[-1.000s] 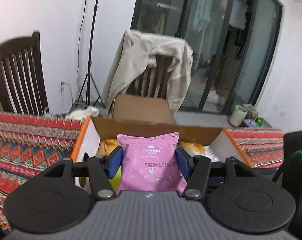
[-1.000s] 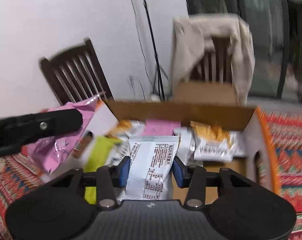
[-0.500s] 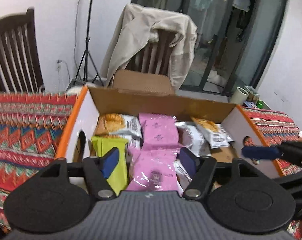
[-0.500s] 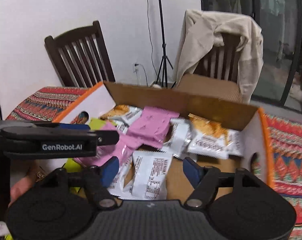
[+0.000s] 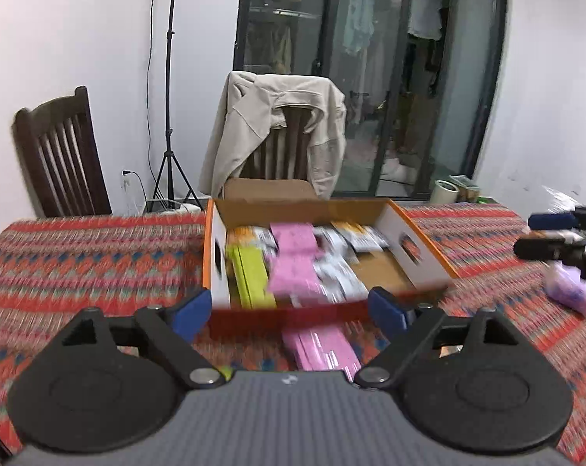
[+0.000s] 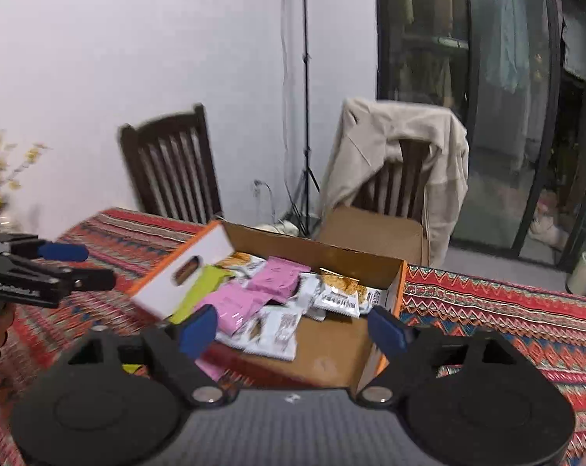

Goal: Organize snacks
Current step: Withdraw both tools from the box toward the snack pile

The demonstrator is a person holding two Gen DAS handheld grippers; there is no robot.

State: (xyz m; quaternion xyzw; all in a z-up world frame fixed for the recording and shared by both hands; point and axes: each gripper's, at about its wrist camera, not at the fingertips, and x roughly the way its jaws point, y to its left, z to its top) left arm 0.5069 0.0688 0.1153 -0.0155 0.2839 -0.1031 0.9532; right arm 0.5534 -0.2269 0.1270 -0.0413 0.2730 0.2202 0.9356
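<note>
Beige jacket [image 5: 277, 128] draped over chair at upper centre; dark wooden chair [image 5: 60, 155] at left; light stand [image 5: 168, 89] between them. Patterned worktop [image 5: 91, 260] carries open cardboard box [image 5: 421, 248] at centre, holding pink [image 5: 293, 237], green [image 5: 250, 272] and white snack packets [image 6: 277, 330]. More pink packets [image 5: 320, 345] lie on worktop just before box. Left gripper [image 5: 289, 306] and right gripper [image 6: 293, 330]: fingers have just been opening, now spread wide, nothing between; box beyond fingertips.
</note>
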